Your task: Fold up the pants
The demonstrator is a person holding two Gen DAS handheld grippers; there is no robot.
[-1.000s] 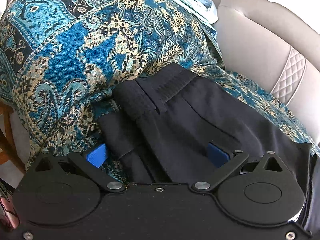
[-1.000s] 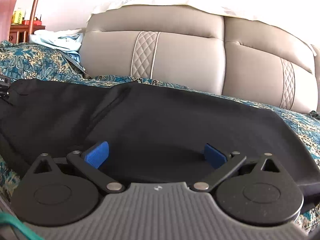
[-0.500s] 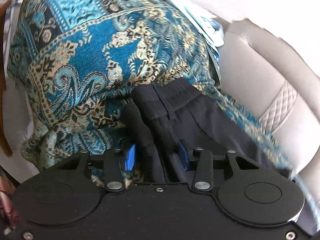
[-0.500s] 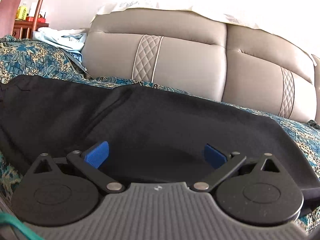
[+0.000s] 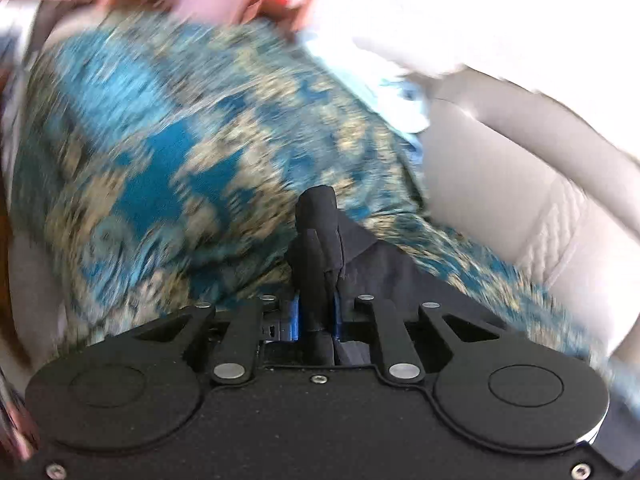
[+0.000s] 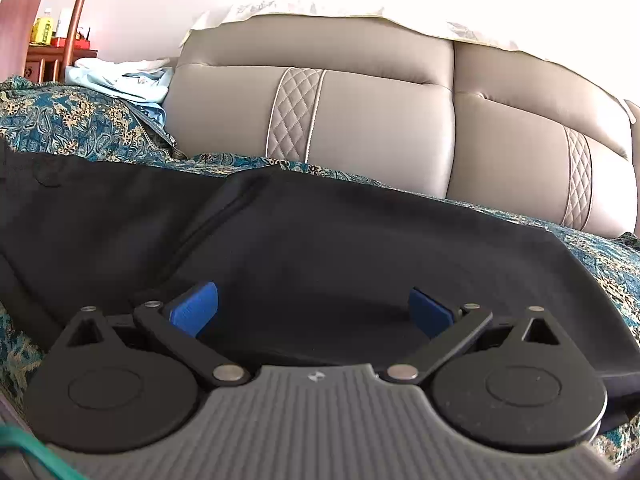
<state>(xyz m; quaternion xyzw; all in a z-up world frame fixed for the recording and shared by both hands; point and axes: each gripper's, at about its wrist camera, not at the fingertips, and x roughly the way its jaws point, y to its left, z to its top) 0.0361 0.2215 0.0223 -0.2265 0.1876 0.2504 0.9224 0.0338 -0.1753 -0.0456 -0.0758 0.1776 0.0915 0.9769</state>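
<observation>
While the black fabric pants (image 6: 320, 240) lie spread lengthwise over the teal-and-gold paisley throw (image 5: 168, 152) that covers the sofa seat, one end is bunched into a thick upright roll — likely the waistband end, though blur makes that uncertain. That bunch stands between the blue pads of the left gripper (image 5: 316, 316), whose jaws are closing on it; the pads press the cloth from both sides, so the grip looks made. Gathering the end this way probably serves to carry it over the rest of the garment for a fold.

Right gripper (image 6: 314, 312) — fingers spread wide, blue pads (image 6: 196, 308) well apart, low over the pants near their front edge, nothing pinched. Whether the pads touch the cloth cannot be told. It seems placed to take or pin the near edge while the other end travels.

Beyond the pants, against the throw: grey leather sofa backrest with quilted diamond strips (image 6: 360, 120). Pale blue crumpled cloth (image 6: 120, 80) rests on the throw beside the backrest. Left-wrist view is heavily smeared.
</observation>
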